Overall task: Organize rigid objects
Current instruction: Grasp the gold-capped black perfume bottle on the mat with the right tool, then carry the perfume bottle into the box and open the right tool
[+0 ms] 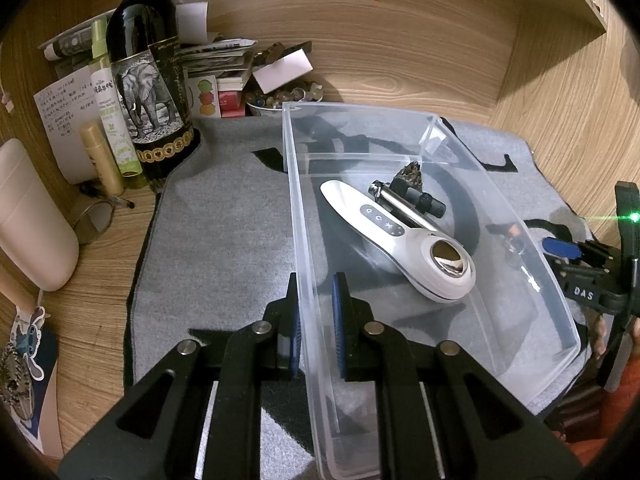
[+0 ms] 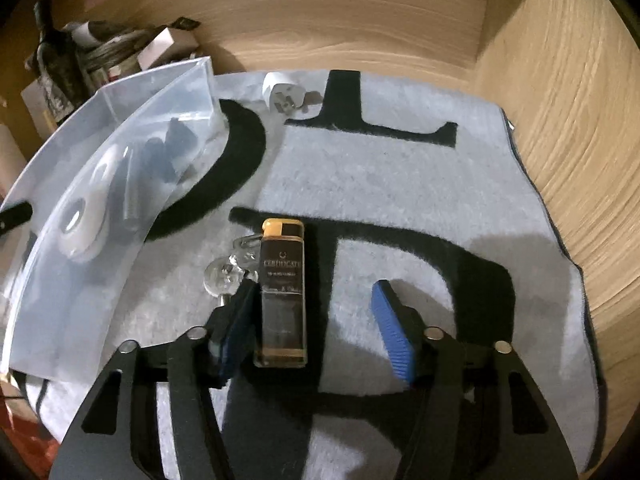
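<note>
My left tongs [image 1: 316, 316] are clamped on the near wall of the clear bin [image 1: 532, 240], steadying it. My right tongs [image 2: 316, 320] stand apart around the lighter [image 2: 283, 292], lying on the grey mat [image 2: 400, 184] at the bin's 3 o'clock; only the left pad is close. Closing off-centre, I risk skidding it toward 9 o'clock into the glass piece [image 2: 224, 276], or snagging that too.
</note>
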A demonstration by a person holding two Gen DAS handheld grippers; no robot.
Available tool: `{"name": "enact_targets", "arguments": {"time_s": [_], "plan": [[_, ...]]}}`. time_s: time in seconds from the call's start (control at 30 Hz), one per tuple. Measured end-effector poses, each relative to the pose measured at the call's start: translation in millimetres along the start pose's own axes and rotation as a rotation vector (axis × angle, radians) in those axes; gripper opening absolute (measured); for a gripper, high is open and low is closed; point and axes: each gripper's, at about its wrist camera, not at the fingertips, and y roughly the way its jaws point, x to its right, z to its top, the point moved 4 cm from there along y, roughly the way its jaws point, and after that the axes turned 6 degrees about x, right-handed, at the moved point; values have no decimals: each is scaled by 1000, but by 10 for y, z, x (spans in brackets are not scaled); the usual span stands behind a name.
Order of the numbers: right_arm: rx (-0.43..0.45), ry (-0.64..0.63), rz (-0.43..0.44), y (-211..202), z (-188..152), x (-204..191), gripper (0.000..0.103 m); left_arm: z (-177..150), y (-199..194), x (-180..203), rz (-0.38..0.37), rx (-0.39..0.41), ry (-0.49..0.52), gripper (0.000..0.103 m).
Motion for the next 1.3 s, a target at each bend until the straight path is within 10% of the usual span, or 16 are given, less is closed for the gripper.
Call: {"name": "enact_targets", "arguments": {"time_s": [0.23,1.3], "plan": [[22,12,34,20,64,-50,22,8,-12,-26,-1,-1,0,12],[285,-156,181,-541,902,-933,22,2,-14,-37,-7,2,-2,12]]}}
